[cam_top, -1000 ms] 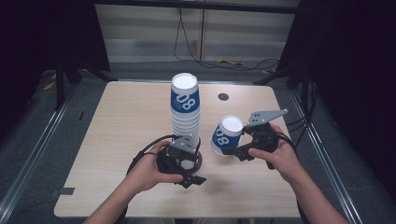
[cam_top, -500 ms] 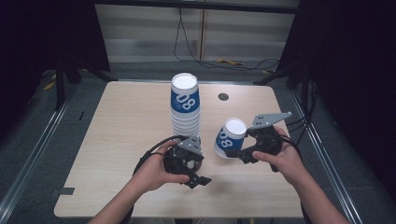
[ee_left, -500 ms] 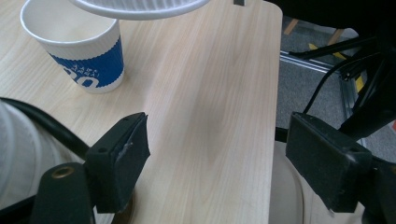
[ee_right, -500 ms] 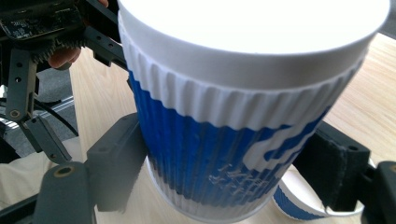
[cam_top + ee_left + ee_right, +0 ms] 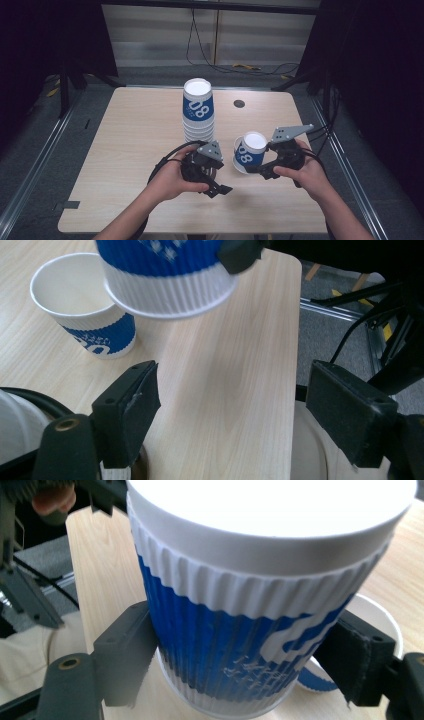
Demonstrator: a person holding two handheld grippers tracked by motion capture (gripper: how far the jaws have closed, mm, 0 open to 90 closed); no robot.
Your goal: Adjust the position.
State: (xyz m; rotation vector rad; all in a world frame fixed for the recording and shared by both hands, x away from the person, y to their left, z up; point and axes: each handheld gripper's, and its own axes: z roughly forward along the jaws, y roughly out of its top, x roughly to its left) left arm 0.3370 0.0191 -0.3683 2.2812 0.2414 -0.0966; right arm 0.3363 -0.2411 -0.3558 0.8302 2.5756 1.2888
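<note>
The upturned cup [image 5: 248, 151] hung tilted just above the surface [image 5: 135, 145], right of the cup stack [image 5: 198, 112]. From the left: the left gripper [image 5: 218, 189] stood apart, empty; the right gripper [image 5: 257, 169] was clamped on that cup's ribbed wall.

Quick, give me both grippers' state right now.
Left gripper: open, nothing between its jaws.
Right gripper: shut on an upside-down blue and white paper cup, tilted above the table.
</note>
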